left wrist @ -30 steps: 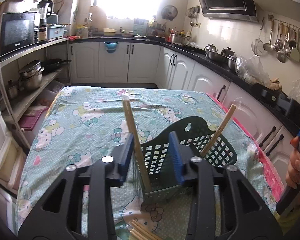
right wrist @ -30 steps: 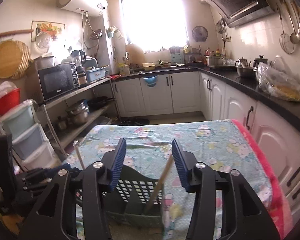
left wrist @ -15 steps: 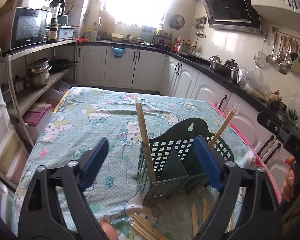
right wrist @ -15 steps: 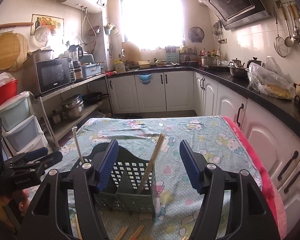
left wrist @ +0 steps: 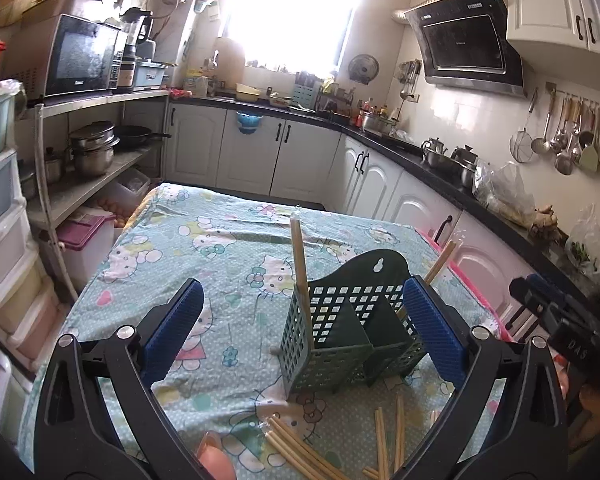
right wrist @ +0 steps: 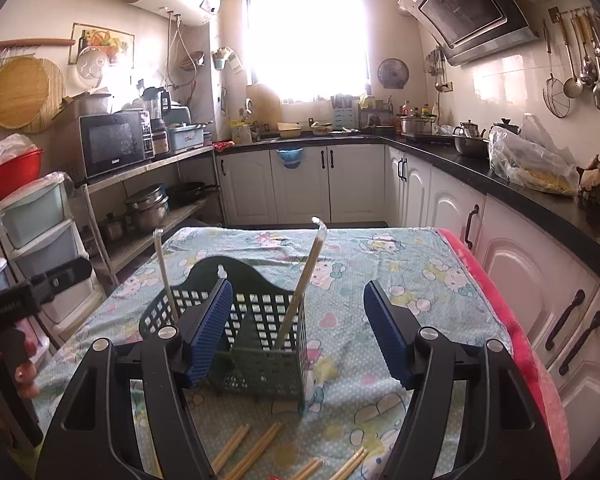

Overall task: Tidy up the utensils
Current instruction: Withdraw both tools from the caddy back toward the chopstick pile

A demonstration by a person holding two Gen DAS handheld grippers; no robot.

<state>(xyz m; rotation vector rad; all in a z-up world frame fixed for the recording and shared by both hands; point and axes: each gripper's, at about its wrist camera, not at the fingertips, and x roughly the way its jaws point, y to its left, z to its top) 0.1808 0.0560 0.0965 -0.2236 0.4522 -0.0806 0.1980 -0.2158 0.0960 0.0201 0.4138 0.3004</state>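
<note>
A dark green perforated utensil basket stands on the cloth-covered table. One wrapped pair of chopsticks leans upright in its left compartment, another in its right. Several loose wooden chopsticks lie on the cloth in front of the basket. My left gripper is open and empty, above the table before the basket. My right gripper is open and empty, also held back from the basket.
The table carries a teal cartoon-print cloth with a pink edge on the right. White cabinets with a dark counter run along the right and back. Shelves with pots and plastic drawers stand left.
Both grippers opened wide and pulled back from the basket. The two wrapped chopstick pairs they had been around now stand free in the basket. Loose chopsticks came into view below.
</note>
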